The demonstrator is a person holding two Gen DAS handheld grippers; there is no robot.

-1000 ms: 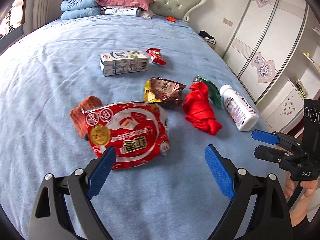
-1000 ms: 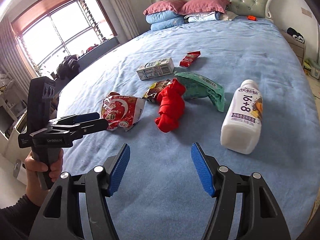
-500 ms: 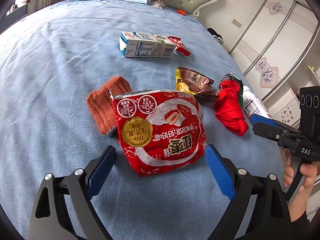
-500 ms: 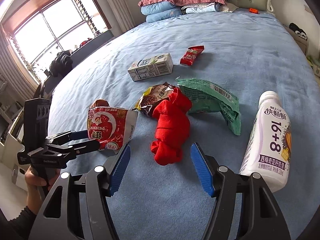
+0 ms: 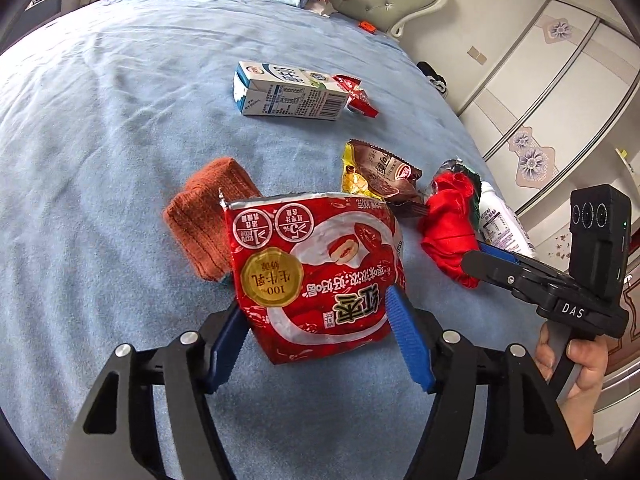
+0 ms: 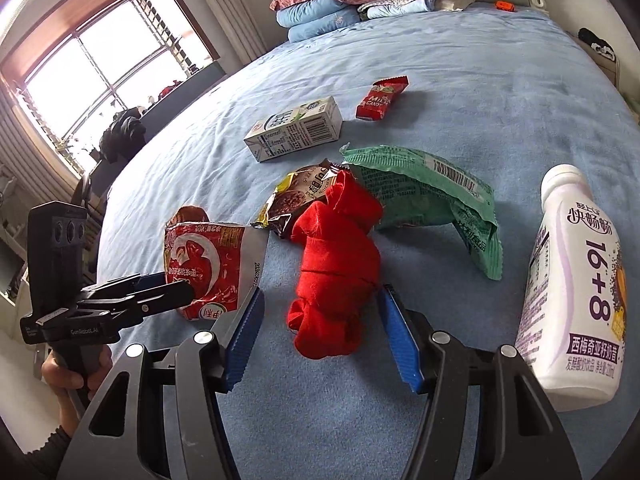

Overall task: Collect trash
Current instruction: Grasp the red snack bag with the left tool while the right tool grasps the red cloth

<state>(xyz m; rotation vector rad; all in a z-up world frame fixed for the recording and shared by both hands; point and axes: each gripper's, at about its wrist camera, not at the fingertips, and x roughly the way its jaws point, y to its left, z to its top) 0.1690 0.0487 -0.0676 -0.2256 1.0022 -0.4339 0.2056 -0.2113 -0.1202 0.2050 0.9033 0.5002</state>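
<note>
Red snack bag (image 5: 316, 276) between closing pads of left claw (image 5: 316, 344), both pads apparently touching its sides.

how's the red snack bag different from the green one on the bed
The red snack bag sits between the pads of the left claw, whose jaws are closing; the green snack bag lies untouched. The red one shows its printed front, the green its barcode side. The red one lies partly over an orange sock. Both are crumpled wrappers on the blue bed.
</note>
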